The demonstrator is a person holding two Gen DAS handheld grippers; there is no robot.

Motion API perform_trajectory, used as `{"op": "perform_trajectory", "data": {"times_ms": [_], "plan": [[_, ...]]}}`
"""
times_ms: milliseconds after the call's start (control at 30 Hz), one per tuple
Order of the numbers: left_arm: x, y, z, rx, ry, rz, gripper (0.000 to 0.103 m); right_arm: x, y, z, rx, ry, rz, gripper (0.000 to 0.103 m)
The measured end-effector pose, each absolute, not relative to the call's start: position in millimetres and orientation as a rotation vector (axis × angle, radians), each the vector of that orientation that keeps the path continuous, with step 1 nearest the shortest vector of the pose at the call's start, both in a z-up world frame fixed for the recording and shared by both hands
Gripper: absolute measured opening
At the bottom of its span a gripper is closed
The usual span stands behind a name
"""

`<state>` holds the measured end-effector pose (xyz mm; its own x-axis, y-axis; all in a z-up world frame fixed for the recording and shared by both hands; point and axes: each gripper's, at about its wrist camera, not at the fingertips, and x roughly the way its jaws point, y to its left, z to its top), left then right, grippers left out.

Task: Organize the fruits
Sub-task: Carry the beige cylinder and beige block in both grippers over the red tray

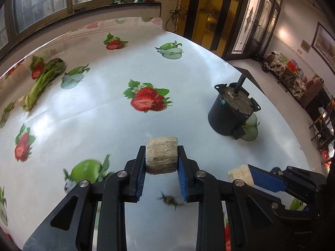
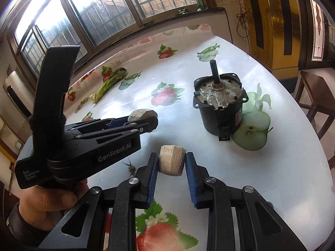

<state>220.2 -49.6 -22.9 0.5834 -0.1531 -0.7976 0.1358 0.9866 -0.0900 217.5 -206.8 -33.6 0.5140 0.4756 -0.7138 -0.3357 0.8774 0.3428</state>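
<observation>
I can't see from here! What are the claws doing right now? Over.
Left claw shut on a pale chunk. Right claw shut on another pale chunk. Black motor ahead on the table, insect below.

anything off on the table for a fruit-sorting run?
Yes. A black motor with a bare shaft stands on the table over a printed apple; it is no fruit. A leafy vegetable lies near the far edge. A small insect-like thing sits below the left hand-held gripper. Both grippers hold pale cut chunks, not whole fruit.
</observation>
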Motion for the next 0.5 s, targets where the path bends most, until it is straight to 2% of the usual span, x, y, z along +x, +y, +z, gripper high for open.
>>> {"op": "perform_trajectory", "data": {"times_ms": [500], "plan": [[19,55,15,-0.247,0.834,0.151,0.024,106,-120,-6,0.053,0.9,0.831,0.027]]}}
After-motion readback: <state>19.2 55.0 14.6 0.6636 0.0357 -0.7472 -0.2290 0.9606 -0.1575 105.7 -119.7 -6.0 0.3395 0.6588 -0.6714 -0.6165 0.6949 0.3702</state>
